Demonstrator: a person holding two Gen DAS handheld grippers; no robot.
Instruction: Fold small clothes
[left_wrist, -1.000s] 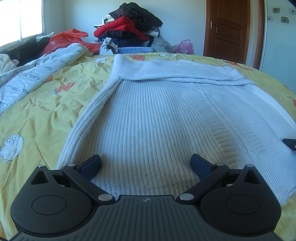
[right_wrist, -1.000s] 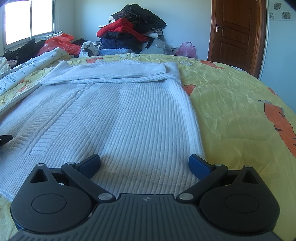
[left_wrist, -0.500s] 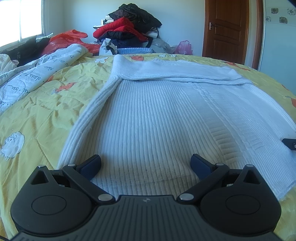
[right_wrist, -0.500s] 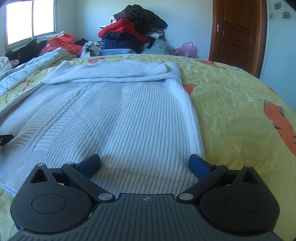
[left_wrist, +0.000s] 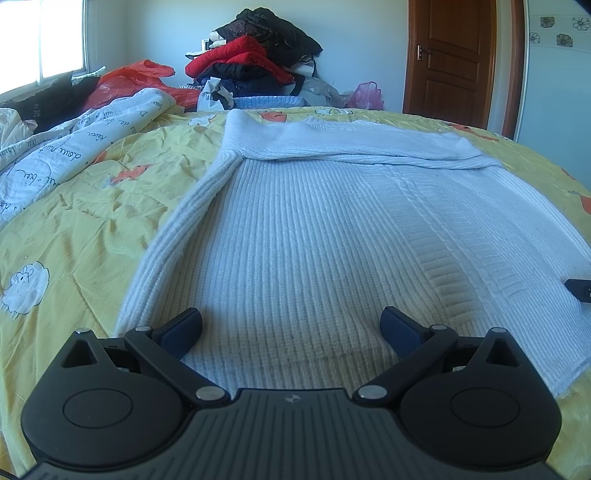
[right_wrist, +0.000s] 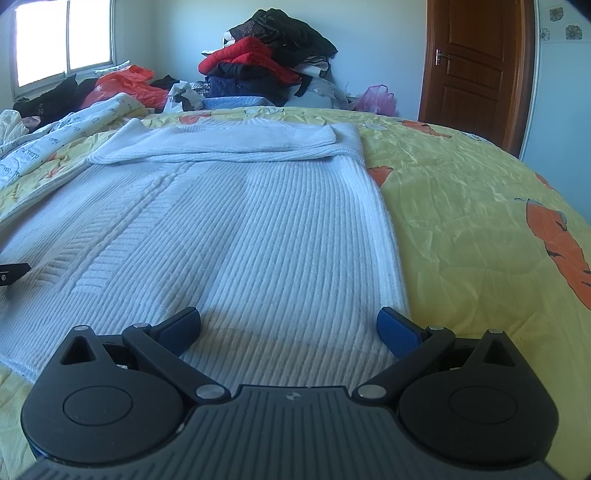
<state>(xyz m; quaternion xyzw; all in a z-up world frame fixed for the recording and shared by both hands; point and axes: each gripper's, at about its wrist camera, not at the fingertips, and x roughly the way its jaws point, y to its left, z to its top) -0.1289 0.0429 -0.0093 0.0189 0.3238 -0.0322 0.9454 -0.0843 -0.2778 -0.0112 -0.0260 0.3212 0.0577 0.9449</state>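
A white ribbed knit sweater (left_wrist: 314, 229) lies flat on the yellow bedspread (left_wrist: 74, 221), its sleeves folded across the far end. It also shows in the right wrist view (right_wrist: 236, 236). My left gripper (left_wrist: 291, 328) is open and empty, low over the sweater's near hem at its left side. My right gripper (right_wrist: 288, 326) is open and empty, low over the near hem at the sweater's right edge. The tip of the right gripper shows at the right edge of the left wrist view (left_wrist: 580, 290); the tip of the left gripper shows at the left edge of the right wrist view (right_wrist: 13, 273).
A white printed quilt (left_wrist: 55, 155) lies bunched at the left of the bed. A pile of red and black clothes (left_wrist: 258, 66) and plastic bags stand against the far wall. A brown door (left_wrist: 450, 55) is at the back right.
Both grippers have drawn back slightly toward the sweater's near hem. Both stay open and empty. The sweater has not moved.
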